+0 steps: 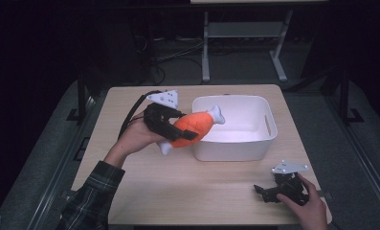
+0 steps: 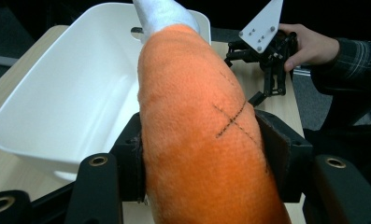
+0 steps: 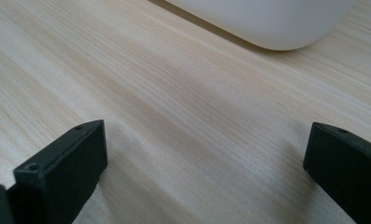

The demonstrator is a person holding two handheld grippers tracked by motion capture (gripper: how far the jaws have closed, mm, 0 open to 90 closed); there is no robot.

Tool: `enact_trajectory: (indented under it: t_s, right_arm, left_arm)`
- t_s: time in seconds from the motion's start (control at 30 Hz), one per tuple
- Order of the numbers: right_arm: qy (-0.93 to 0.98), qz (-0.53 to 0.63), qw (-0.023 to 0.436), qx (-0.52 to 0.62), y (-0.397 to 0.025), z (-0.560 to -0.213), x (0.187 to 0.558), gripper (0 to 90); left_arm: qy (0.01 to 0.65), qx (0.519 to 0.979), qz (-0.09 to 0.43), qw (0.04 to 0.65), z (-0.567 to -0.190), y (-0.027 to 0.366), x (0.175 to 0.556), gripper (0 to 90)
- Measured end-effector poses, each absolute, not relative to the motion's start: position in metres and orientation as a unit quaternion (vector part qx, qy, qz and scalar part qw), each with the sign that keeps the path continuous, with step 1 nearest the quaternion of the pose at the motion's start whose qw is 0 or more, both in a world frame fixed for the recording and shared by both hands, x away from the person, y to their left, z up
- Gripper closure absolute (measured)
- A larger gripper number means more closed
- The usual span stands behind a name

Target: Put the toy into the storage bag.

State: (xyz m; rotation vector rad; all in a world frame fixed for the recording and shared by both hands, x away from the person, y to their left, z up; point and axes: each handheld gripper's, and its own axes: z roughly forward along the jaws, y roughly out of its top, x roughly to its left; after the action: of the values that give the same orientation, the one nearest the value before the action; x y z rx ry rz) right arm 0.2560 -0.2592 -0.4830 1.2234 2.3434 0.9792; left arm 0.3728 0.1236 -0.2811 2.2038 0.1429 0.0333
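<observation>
**Plush drumstick held at the bin's left wall**

The left gripper [image 1: 178, 130] grasps the orange plush drumstick [image 1: 193, 128] across its thick middle; in the left gripper view the two jaws press against opposite sides of the orange body [image 2: 197, 135]. The toy is lifted off the wooden table [image 1: 178, 182] and tilted, its white bone end reaching over the near-left rim of the white plastic bin [image 1: 269, 136]. The bin's visible interior holds nothing. The right gripper [image 1: 269, 191] rests low at the near right of the table, jaws spread wide apart on nothing, well apart from the bin.
</observation>
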Motion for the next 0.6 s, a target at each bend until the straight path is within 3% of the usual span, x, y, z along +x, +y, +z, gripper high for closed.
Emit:
enact_trajectory:
  t_s: [0.6]
  right_arm:
    - [0.821, 0.343, 0.161, 0.428, -0.259, -0.483, 0.256, 0.0]
  left_arm:
    - [0.025, 0.895, 0.005, 0.444, -0.275, 0.085, 0.405, 41.6]
